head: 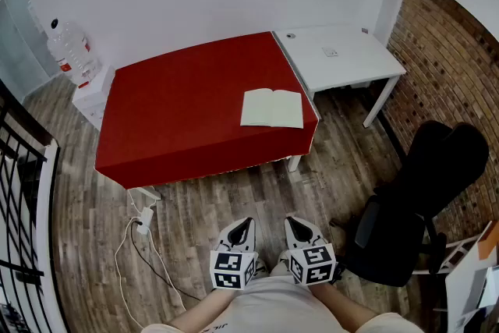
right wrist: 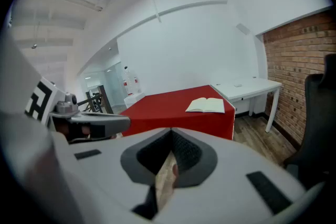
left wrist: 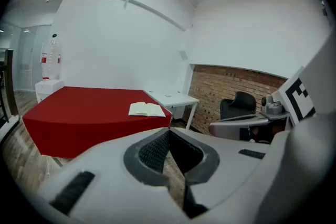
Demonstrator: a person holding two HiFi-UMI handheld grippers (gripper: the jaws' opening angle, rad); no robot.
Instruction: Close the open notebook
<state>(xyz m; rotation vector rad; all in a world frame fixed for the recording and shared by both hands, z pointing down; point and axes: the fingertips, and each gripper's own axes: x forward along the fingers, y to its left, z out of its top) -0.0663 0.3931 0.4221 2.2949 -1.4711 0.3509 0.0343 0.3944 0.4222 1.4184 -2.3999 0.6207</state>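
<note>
An open notebook point(head: 272, 108) with cream pages lies flat near the right front corner of the red table point(head: 171, 121). It also shows far off in the left gripper view as the notebook point(left wrist: 146, 109) and in the right gripper view as the notebook point(right wrist: 206, 105). My left gripper point(head: 246, 222) and right gripper point(head: 290, 221) are held side by side low in front of the person, well short of the table, above the wooden floor. Both point toward the table. The left gripper point(left wrist: 169, 131) has its jaw tips together and holds nothing. The right gripper point(right wrist: 171, 131) is likewise shut and empty.
A white desk point(head: 335, 54) adjoins the red table on the right, by a brick wall point(head: 444, 66). A black office chair point(head: 413, 207) stands at my right. A white cable and adapter point(head: 143, 224) lie on the floor at left. A black railing point(head: 19, 191) runs along the left, and a water bottle point(head: 69, 51) stands at the back left.
</note>
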